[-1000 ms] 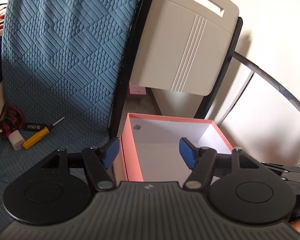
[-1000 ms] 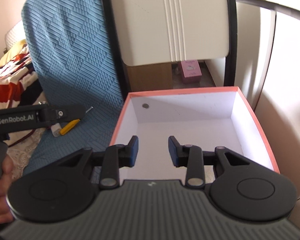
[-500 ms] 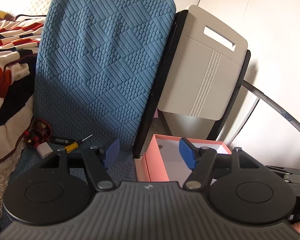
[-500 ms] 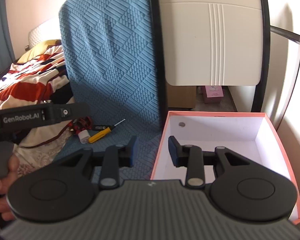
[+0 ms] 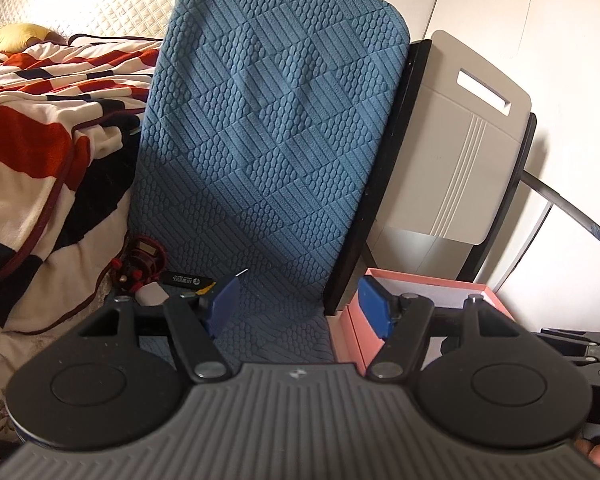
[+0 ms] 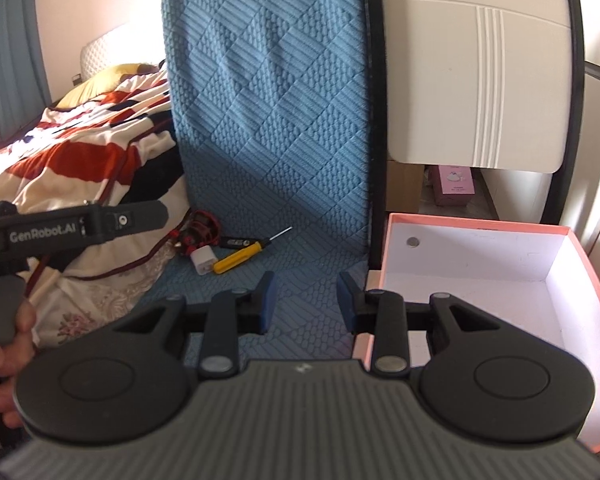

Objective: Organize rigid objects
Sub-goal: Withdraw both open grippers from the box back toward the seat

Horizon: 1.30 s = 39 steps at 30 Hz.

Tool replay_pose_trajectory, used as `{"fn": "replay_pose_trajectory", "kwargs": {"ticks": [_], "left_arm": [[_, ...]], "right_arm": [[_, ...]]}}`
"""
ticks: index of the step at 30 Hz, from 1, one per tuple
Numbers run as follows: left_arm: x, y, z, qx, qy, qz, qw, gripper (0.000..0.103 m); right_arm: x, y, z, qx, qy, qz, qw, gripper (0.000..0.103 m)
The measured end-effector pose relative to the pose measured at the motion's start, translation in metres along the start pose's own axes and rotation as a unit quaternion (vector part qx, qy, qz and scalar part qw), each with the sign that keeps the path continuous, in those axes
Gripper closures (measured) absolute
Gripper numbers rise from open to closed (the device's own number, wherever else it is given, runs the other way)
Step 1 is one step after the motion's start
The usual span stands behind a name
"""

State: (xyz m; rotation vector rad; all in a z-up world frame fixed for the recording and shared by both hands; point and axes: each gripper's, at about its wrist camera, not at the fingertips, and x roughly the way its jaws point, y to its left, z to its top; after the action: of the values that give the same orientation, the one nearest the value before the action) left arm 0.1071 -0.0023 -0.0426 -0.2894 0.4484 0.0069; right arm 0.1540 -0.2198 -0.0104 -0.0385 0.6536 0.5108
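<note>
Both tongs hang released and empty above a blue textured chair (image 6: 272, 120). The left tongs (image 5: 298, 304) gape wide over the seat, with nothing between their blue pads. The right tongs (image 6: 305, 300) stand narrower, also bare, at the seat's right edge. The task's things lie in a cluster at the seat's back left corner: a yellow screwdriver (image 6: 240, 256), a white plug (image 6: 202, 261), a black stick (image 6: 236, 242) and a red gadget (image 6: 198, 230), all close together beside a striped blanket (image 6: 80, 148). An open pink box (image 6: 592, 276) with a white inside sits just right of the chair, holding only a small round disc (image 6: 413, 242). A hand (image 6: 14, 356) grips the left tool's handle.
</note>
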Motion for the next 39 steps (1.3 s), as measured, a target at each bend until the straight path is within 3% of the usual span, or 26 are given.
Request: {"fn": "replay_pose_trajectory", "kwargs": {"ticks": [26,39], "left_arm": [[-0.033,0.069,-0.055,-0.031,0.013,0.047,0.9983,0.032],[0.002,0.101,-0.075,-0.061,0.022,0.094,0.9934,0.031]], "right_arm": [[0.036,0.076,-0.037,-0.014,0.064,0.028,0.997,0.066],[0.076,0.081,-0.035,-0.009,0.098,0.012,0.995,0.066]]}}
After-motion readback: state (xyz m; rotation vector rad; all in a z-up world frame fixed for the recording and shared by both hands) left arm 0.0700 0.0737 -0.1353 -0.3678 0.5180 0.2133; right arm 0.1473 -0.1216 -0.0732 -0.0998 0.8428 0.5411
